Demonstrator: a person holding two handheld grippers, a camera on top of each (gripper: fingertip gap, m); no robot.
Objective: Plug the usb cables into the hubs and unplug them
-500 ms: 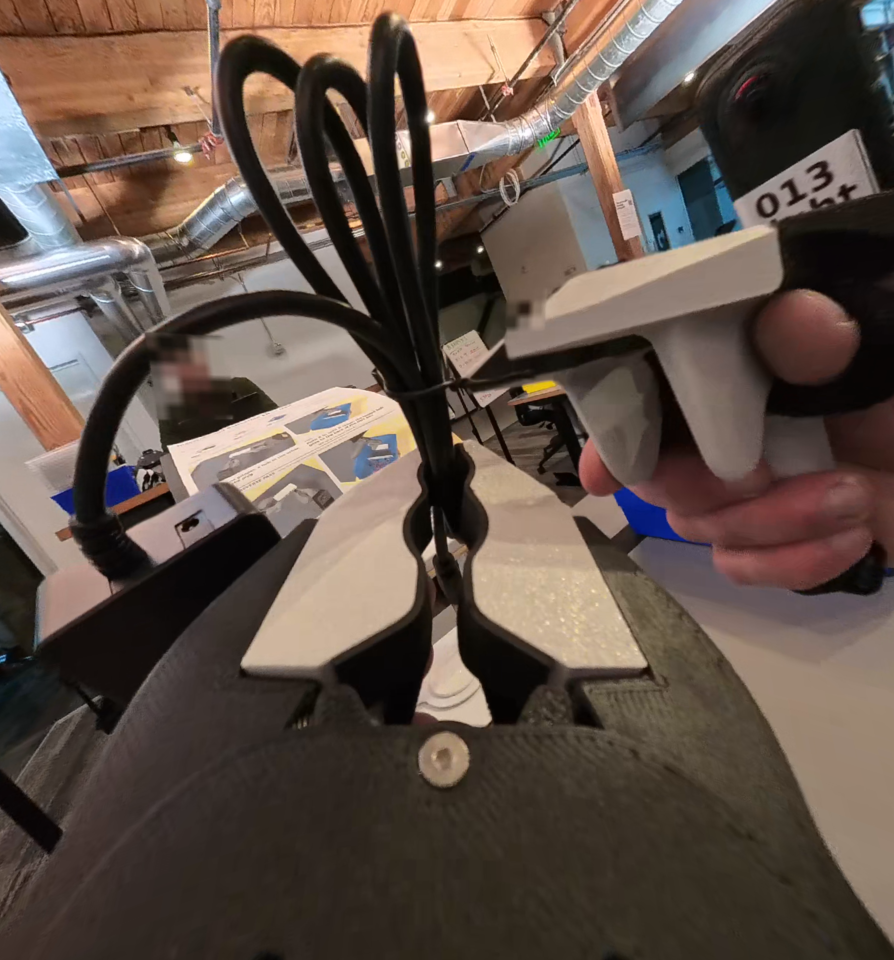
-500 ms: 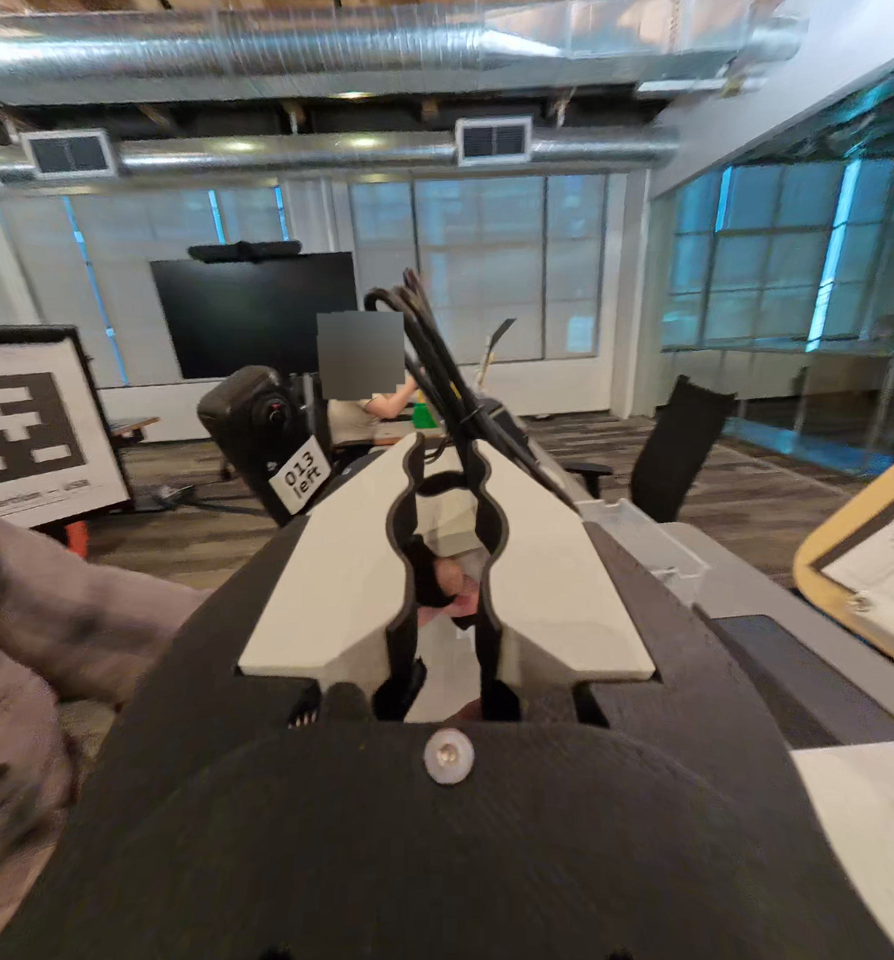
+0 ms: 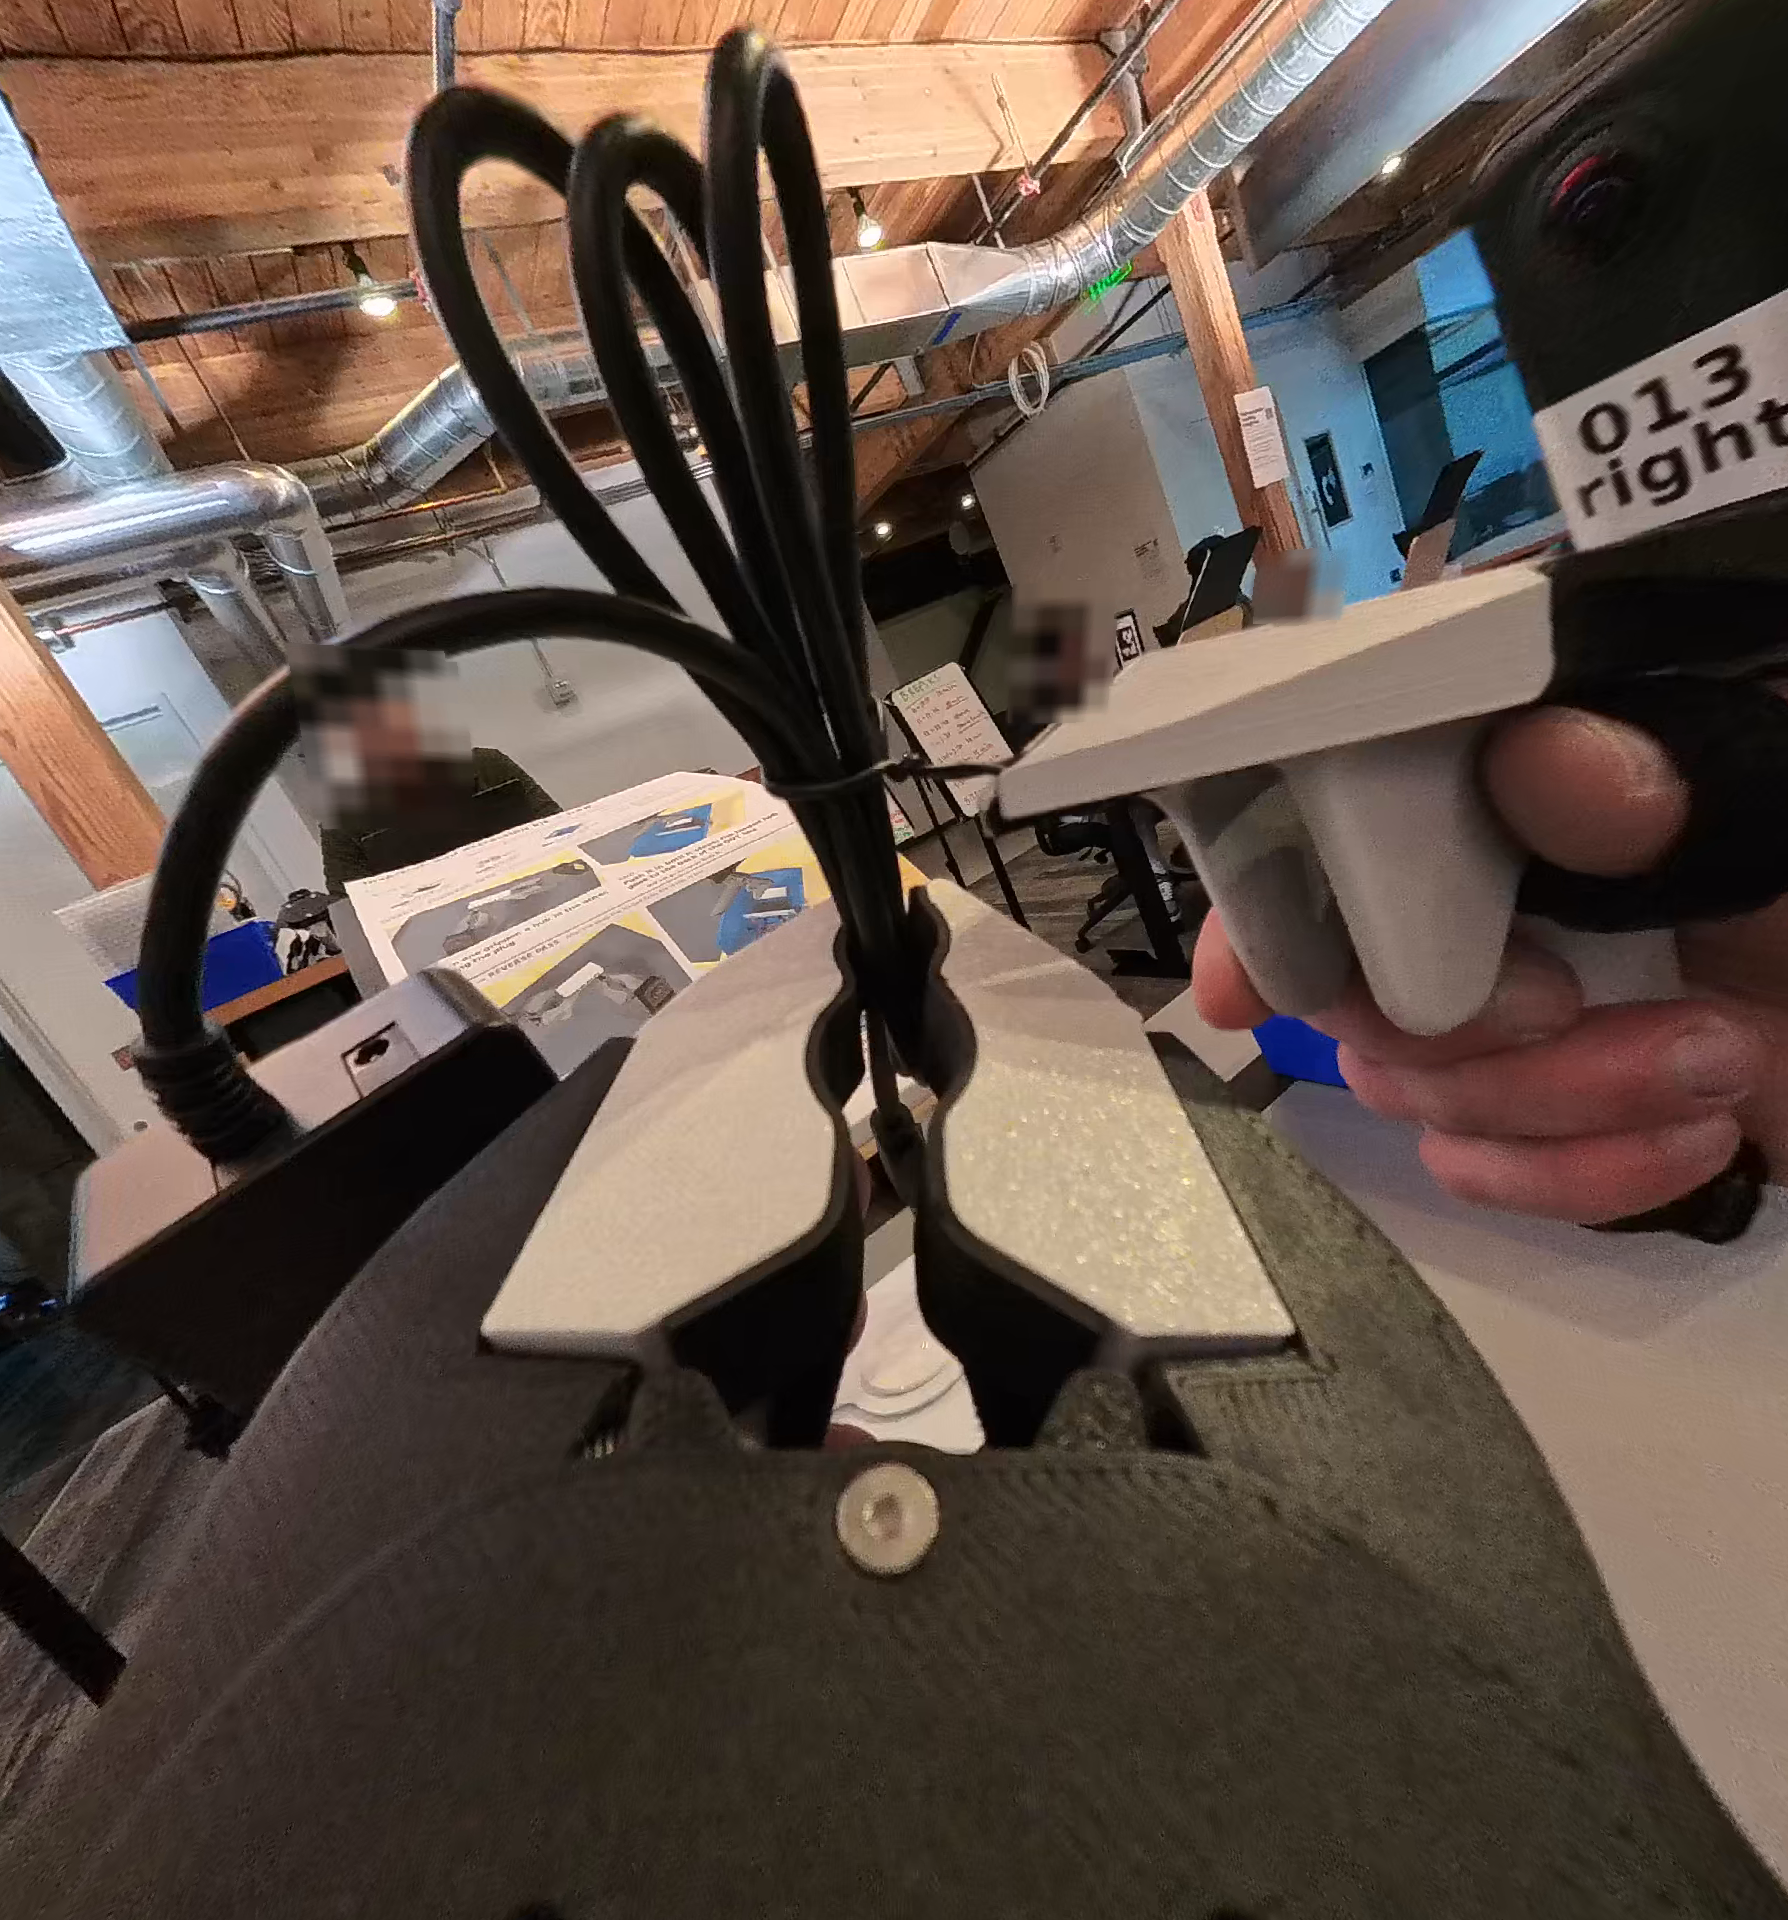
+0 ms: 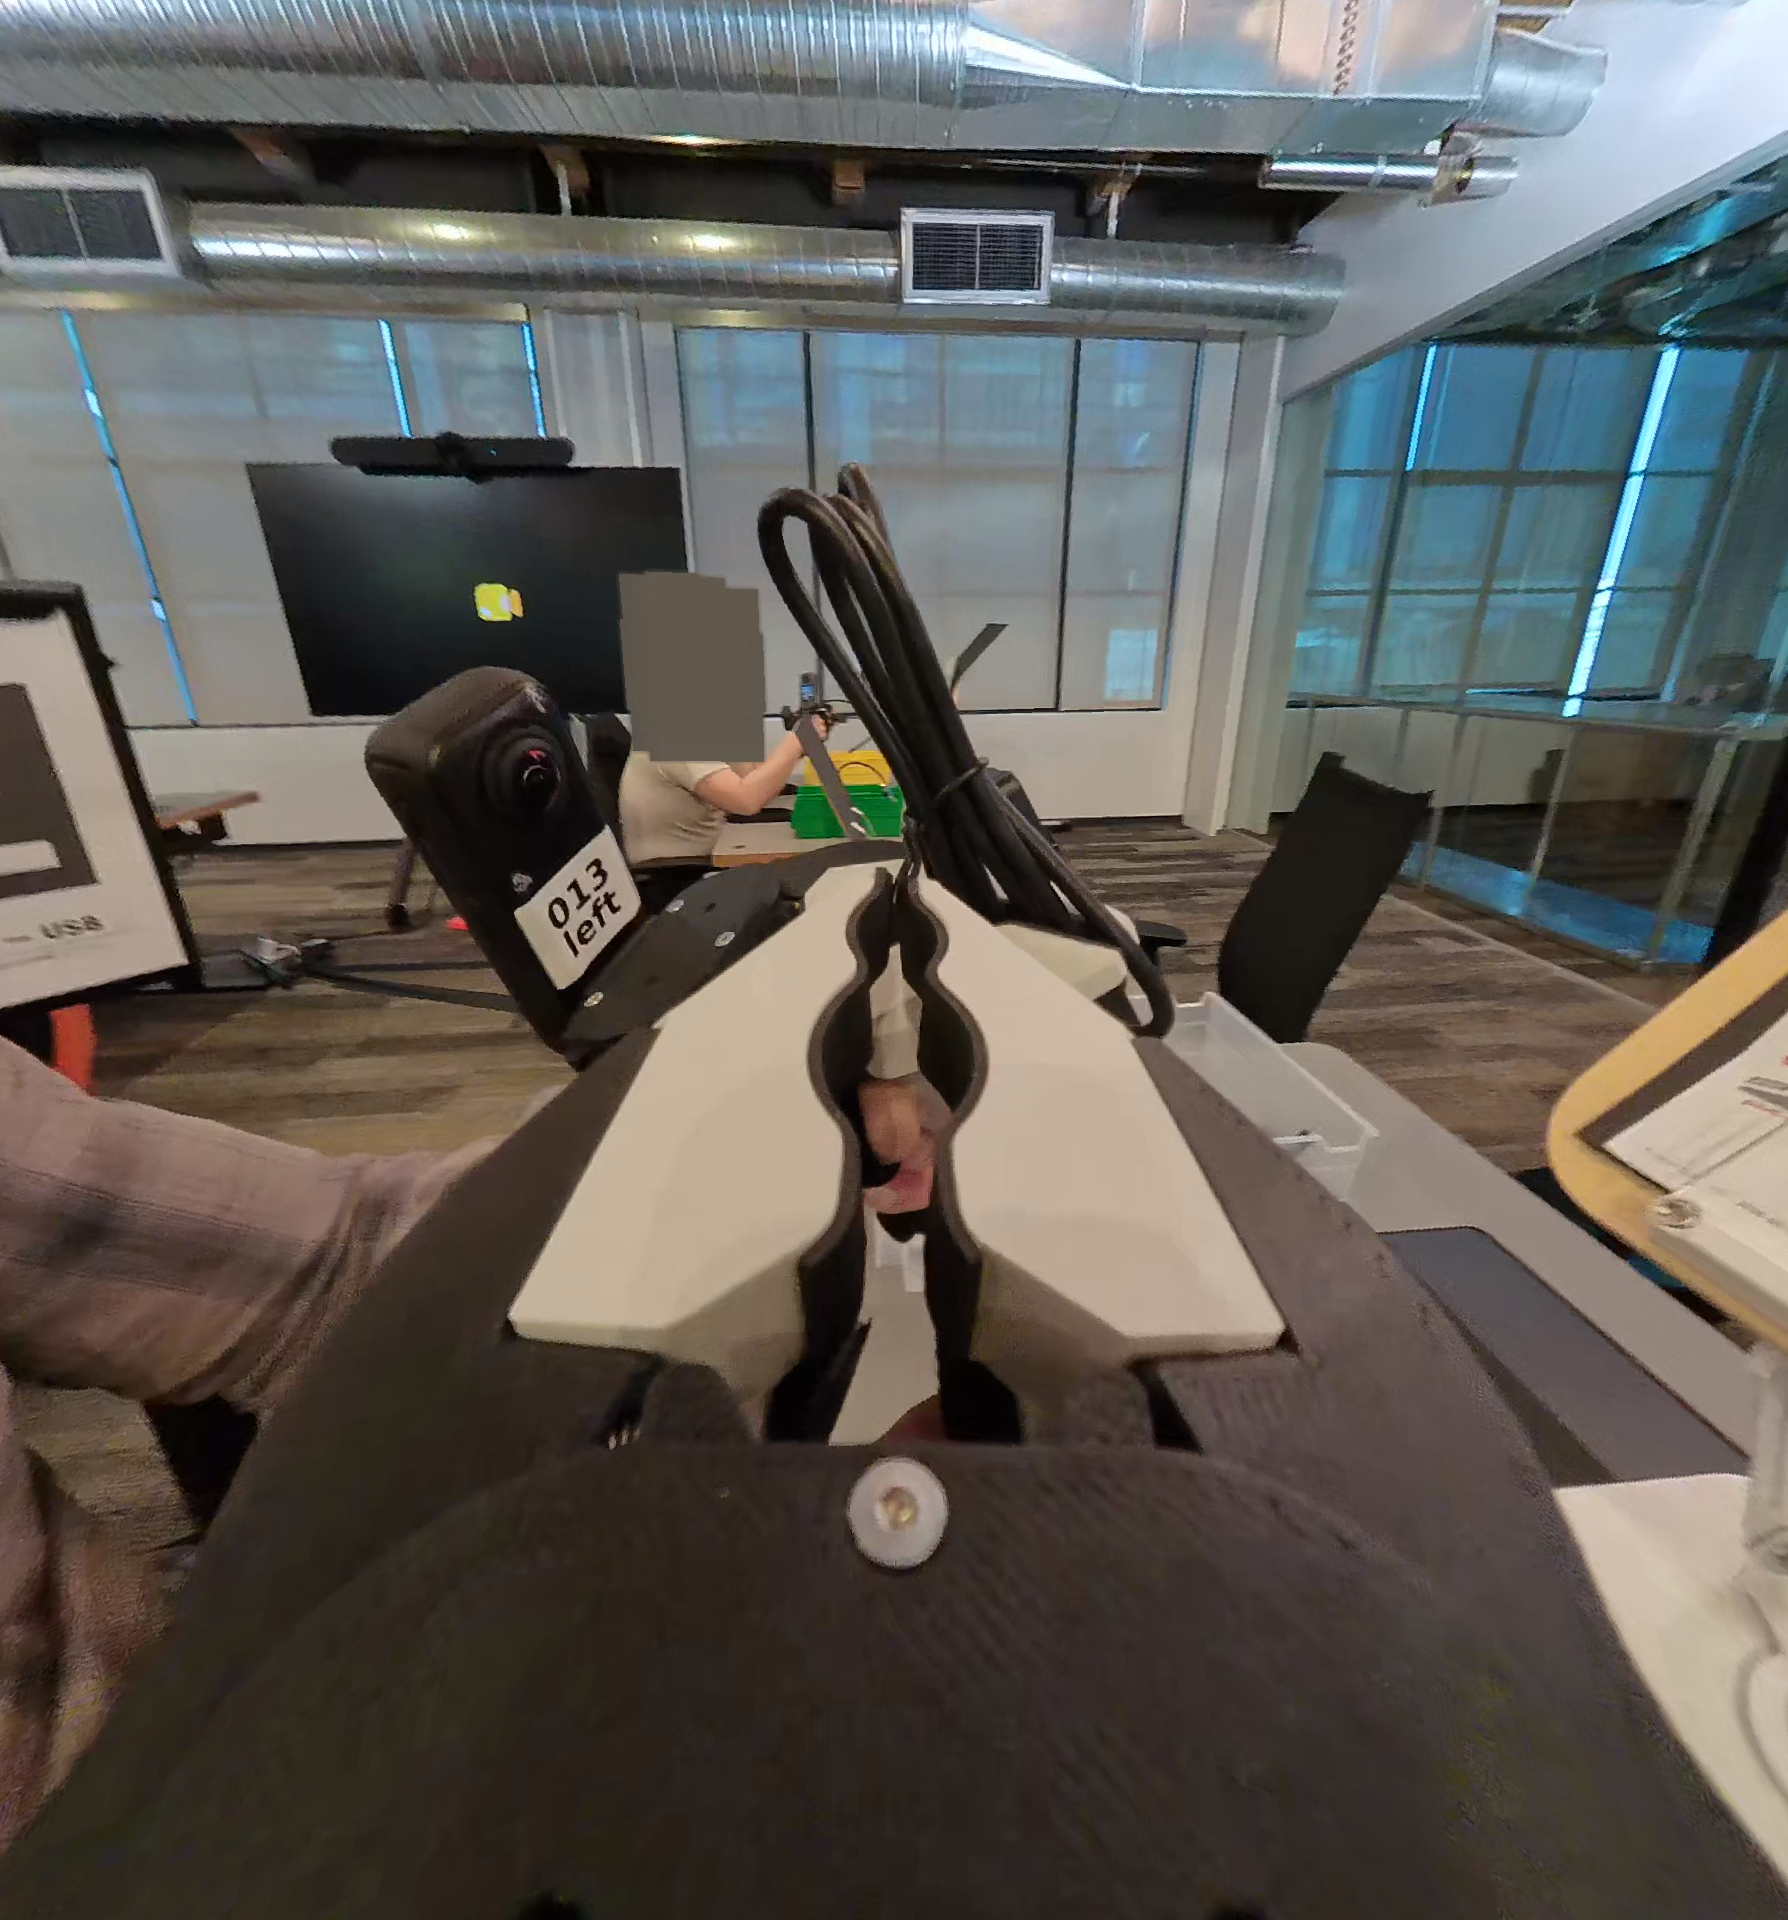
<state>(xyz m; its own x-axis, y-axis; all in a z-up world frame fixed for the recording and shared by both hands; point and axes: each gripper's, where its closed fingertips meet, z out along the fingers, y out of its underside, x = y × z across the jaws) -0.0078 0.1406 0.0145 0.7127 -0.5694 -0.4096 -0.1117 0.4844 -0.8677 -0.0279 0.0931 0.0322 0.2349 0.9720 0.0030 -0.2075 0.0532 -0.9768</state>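
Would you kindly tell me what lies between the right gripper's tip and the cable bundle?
Only the thin black tie tail, running from the cable bundle to the right gripper, which pinches its end. The left wrist view shows this best.

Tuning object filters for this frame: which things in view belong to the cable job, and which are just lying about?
Job: left claw, shut on the coiled black cable; twist tie round it, its tail pinched by the right claw; hub the cable runs into.
Lying about: instruction sheet; clear bin; office chair; wall screen.
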